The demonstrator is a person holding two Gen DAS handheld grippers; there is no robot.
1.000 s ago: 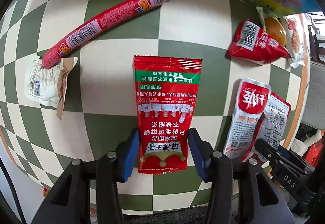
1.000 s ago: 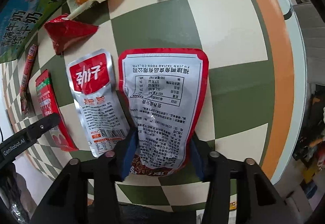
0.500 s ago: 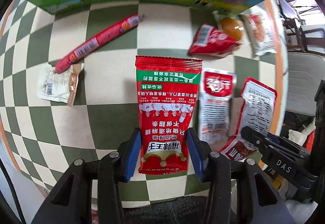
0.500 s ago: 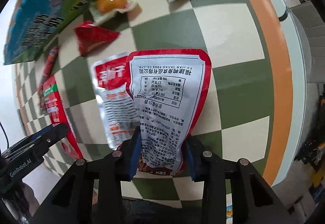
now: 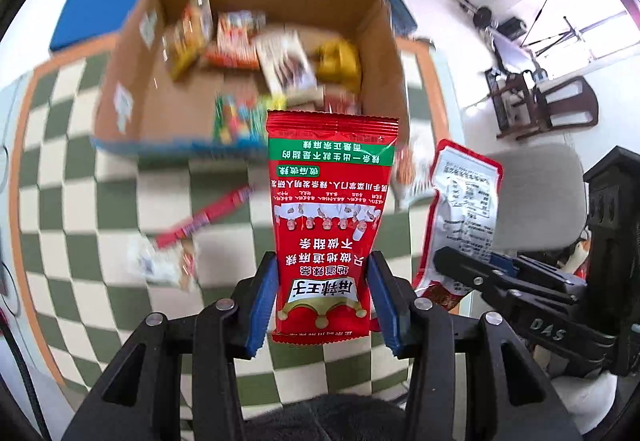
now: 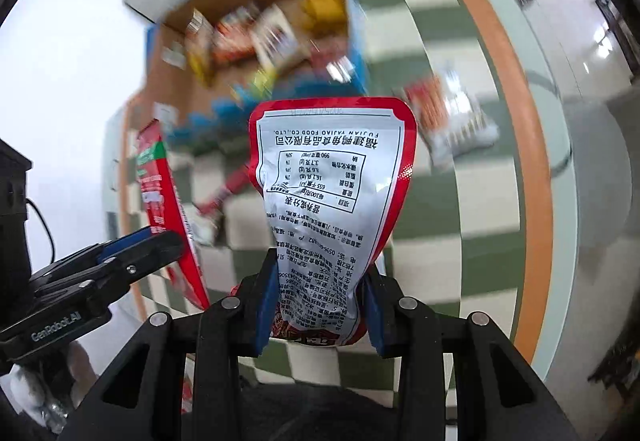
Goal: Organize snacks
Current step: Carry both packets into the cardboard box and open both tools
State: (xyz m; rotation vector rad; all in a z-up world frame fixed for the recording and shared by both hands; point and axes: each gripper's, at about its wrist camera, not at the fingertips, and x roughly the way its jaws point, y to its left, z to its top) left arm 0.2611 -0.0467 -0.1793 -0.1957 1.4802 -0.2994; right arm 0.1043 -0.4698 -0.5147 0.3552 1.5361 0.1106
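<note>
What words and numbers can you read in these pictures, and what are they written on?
"FUJIAN YAJIAO FOOD CO.,LTD." on the white-backed pouch in the right gripper.
"GenRobot.AI" on the left gripper, seen from the right wrist.
"DAS" on the right gripper's body, seen from the left wrist.
Red sachet in the left gripper: Chinese print, upside down.
Packets in the cardboard box: too blurred to read.

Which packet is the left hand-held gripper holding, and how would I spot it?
Start at the open brown cardboard box of snacks at the far end of the green-and-cream checked table. In front of it, lifted above the table, the left hand-held gripper pinches a flat red rectangular foil packet. Its green band near the top distinguishes it from the white-backed, red-edged pouch beside it.
</note>
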